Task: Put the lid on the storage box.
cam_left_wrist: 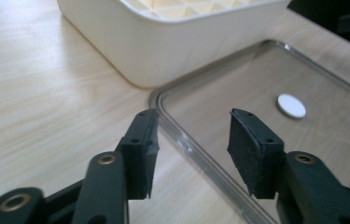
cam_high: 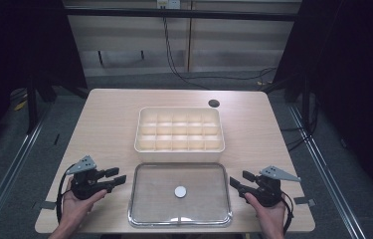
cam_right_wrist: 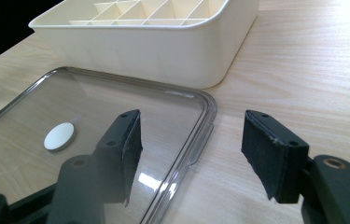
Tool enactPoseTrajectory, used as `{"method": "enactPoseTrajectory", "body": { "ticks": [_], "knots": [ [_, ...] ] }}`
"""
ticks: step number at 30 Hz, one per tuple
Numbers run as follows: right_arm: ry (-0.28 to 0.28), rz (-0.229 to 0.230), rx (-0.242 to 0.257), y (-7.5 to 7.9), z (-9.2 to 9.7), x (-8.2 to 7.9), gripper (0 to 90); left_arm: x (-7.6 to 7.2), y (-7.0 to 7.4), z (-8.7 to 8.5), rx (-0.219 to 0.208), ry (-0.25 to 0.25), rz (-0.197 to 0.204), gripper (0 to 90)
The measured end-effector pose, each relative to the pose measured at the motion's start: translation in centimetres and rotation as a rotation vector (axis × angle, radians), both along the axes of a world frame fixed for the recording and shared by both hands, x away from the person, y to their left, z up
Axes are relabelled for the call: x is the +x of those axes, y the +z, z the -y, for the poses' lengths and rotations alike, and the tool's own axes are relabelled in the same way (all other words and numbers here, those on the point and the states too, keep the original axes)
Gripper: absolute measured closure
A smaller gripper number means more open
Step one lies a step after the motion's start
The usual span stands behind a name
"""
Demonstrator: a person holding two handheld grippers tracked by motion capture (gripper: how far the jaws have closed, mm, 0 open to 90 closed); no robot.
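Note:
A clear plastic lid (cam_high: 144, 199) (cam_left_wrist: 200, 93) (cam_right_wrist: 23, 107) lies flat near the table's front edge, with a small white disc (cam_high: 180, 191) (cam_left_wrist: 291, 105) (cam_right_wrist: 59, 136) at its middle. Behind it stands a cream box (cam_high: 179, 148) (cam_left_wrist: 154, 42) (cam_right_wrist: 163, 51) split into several compartments. My left gripper (cam_high: 119, 178) (cam_left_wrist: 192, 140) rests at the lid's left edge, jaws open and pointing at it, nothing between them. At the lid's right edge my right gripper (cam_high: 236, 179) (cam_right_wrist: 192, 149) also stands open and holds nothing, its jaws straddling the lid's corner rim.
The wooden table (cam_high: 109, 114) has bare surface left, right and behind the box. A dark round hole (cam_high: 214, 103) sits at the back right. Black cables run across the floor beyond the table.

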State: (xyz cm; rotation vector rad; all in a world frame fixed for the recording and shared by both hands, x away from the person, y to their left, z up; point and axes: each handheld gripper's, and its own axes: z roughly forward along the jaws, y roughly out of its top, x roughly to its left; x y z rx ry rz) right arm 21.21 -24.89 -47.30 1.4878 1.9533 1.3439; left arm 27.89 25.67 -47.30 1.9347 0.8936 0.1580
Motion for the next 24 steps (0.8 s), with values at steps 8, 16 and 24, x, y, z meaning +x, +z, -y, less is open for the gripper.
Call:
{"method": "enactPoseTrajectory", "body": {
  "ticks": [8,16,24],
  "knots": [
    [0.023,-0.036,0.002,0.1,0.0,-0.1,36.9,-0.4,0.3,-0.1,0.016,-0.016,-0.061,34.7],
    [0.063,-0.077,-0.009,0.6,-1.0,0.4,35.7,-0.2,0.2,-0.1,0.009,0.002,-0.080,29.7],
    [0.128,-0.141,0.011,2.6,-2.8,2.7,34.2,0.8,0.7,1.0,0.012,-0.024,-0.092,38.7]
  ]
}}
